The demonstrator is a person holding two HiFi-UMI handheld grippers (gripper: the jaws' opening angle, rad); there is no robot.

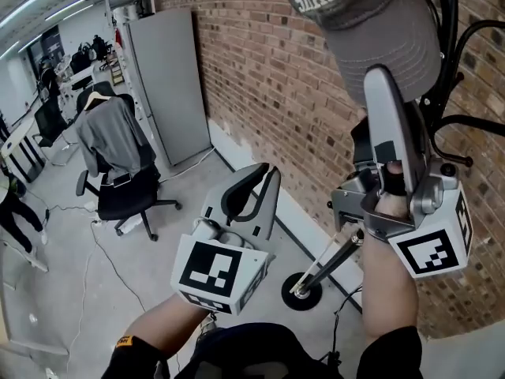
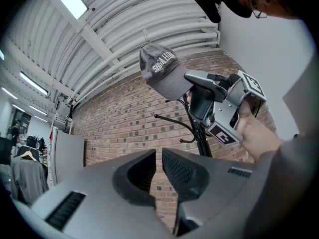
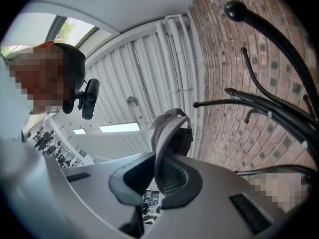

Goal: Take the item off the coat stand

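A grey cap (image 1: pixel 371 22) with white lettering hangs at the top of a black coat stand (image 1: pixel 465 46). My right gripper (image 1: pixel 384 77) is raised to it and shut on the cap's brim (image 3: pixel 167 128), which stands edge-on between the two pads. In the left gripper view the cap (image 2: pixel 162 73) sits above the stand's curved hooks (image 2: pixel 172 121), with the right gripper (image 2: pixel 199 83) at its brim. My left gripper (image 1: pixel 264 172) is held lower and to the left, away from the stand. Its jaws (image 2: pixel 155 161) are together with nothing between them.
A brick wall (image 1: pixel 268 69) runs behind the stand, whose round base (image 1: pixel 304 290) sits on the floor below. A grey cabinet (image 1: pixel 170 85) stands against the wall. An office chair (image 1: pixel 126 188) with a grey garment is further left; cables lie on the floor.
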